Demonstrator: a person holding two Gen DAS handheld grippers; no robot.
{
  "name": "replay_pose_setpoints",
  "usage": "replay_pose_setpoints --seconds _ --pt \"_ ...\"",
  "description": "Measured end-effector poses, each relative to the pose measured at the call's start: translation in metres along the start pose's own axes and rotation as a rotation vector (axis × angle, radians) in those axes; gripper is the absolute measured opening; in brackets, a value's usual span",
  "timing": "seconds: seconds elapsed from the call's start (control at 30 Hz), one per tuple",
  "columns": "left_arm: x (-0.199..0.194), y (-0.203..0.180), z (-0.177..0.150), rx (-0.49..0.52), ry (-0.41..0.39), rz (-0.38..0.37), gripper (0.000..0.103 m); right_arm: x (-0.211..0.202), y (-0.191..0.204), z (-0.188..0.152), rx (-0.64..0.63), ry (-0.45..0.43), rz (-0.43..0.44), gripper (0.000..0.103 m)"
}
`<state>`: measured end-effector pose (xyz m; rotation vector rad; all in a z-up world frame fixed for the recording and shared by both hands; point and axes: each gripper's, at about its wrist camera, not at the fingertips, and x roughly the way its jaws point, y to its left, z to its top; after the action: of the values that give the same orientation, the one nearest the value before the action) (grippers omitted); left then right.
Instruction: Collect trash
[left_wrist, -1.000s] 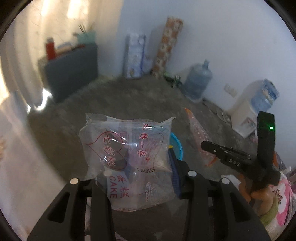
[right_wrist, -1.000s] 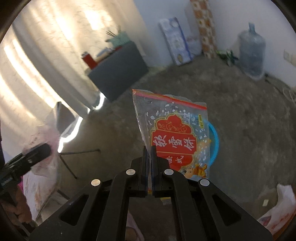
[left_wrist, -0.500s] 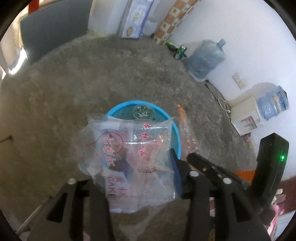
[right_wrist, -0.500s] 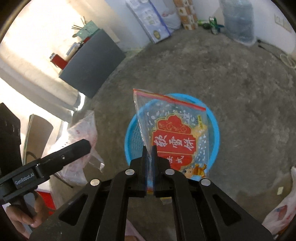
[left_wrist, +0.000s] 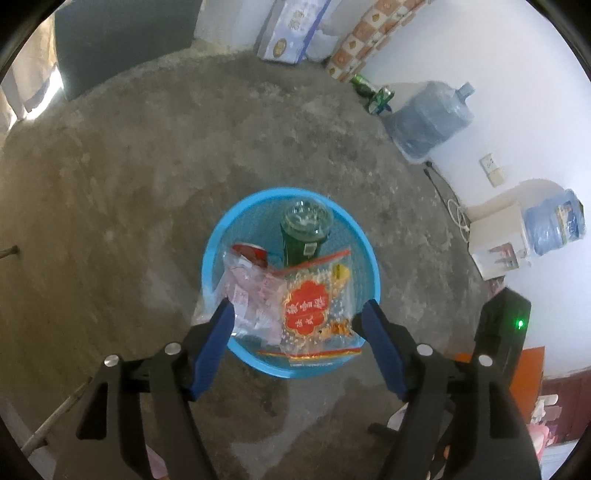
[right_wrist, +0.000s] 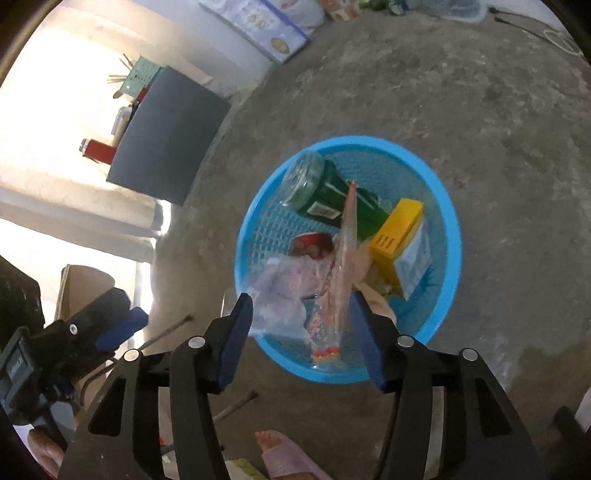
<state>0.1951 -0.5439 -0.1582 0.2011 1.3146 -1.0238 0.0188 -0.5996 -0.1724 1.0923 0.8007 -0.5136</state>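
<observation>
With both wrappers dropping into the round blue plastic mesh basket (left_wrist: 218, 243), the left gripper (left_wrist: 297, 314) and right gripper (right_wrist: 301, 308) have just been opening, jaws apart, nothing pinched. Red-label clear snack bag (left_wrist: 314, 306) and pink-print clear cake bag (left_wrist: 247, 291) are landing at the near rim. Next, I'd judge: lifting clear, finding more trash.

Readable print: very little, mostly blurred.

The snack bag (left_wrist: 314, 308) lying in the blue basket (left_wrist: 218, 243) carries a red scalloped label with four large yellow Chinese characters, too soft to read for certain from the left wrist view. The clear wrapper (left_wrist: 245, 291) beside it has pink print, illegible. The green bottle (right_wrist: 332, 195) bears a white barcode label, digits unreadable. The yellow box (right_wrist: 397, 230) shows a small dark barcode, also unreadable. The left gripper's body (right_wrist: 16, 363) has white lettering, partly cut off and not legible.
</observation>
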Motion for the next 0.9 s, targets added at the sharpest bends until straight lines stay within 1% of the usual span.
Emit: replay_pose_setpoints --seconds 0.13,0.23,0.3,0.37,0.4,0.47,0.53,0.57,0.63,0.7,0.8,0.9 --pt "-0.021 0.000 -0.002 -0.003 -0.035 -0.009 0.070 -0.015 -0.003 -0.001 0.005 -0.033 0.002 0.054" --pt "-0.044 -0.007 -0.009 0.015 -0.065 -0.027 0.070 -0.029 0.004 -0.007 -0.008 -0.045 0.025 0.054" --pt "-0.063 -0.012 -0.016 0.035 -0.087 -0.040 0.071 -0.043 0.015 -0.013 -0.035 -0.053 0.045 0.056" --pt "-0.086 -0.019 -0.026 0.062 -0.111 -0.055 0.072 -0.055 0.030 -0.019 -0.074 -0.070 0.053 0.062" --pt "-0.101 -0.024 -0.034 0.080 -0.129 -0.061 0.073 -0.064 0.037 -0.023 -0.095 -0.081 0.049 0.068" --pt "-0.124 -0.029 -0.045 0.106 -0.156 -0.067 0.077 -0.082 0.056 -0.032 -0.151 -0.106 0.037 0.075" --pt "-0.150 -0.034 -0.060 0.136 -0.186 -0.063 0.079 -0.099 0.075 -0.043 -0.205 -0.129 0.030 0.080" --pt "-0.163 -0.034 -0.068 0.148 -0.202 -0.061 0.080 -0.111 0.089 -0.051 -0.246 -0.150 0.011 0.083" --pt "-0.188 -0.034 -0.083 0.164 -0.236 -0.042 0.081 -0.127 0.109 -0.064 -0.313 -0.178 -0.006 0.088" --pt "-0.211 -0.031 -0.097 0.170 -0.275 -0.032 0.084 -0.149 0.135 -0.080 -0.389 -0.218 0.007 0.095" --pt "-0.249 -0.023 -0.121 0.155 -0.342 -0.013 0.086 -0.170 0.159 -0.096 -0.444 -0.257 0.037 0.095" --pt "-0.287 -0.012 -0.145 0.124 -0.412 0.014 0.090 -0.186 0.178 -0.105 -0.444 -0.263 0.079 0.095"
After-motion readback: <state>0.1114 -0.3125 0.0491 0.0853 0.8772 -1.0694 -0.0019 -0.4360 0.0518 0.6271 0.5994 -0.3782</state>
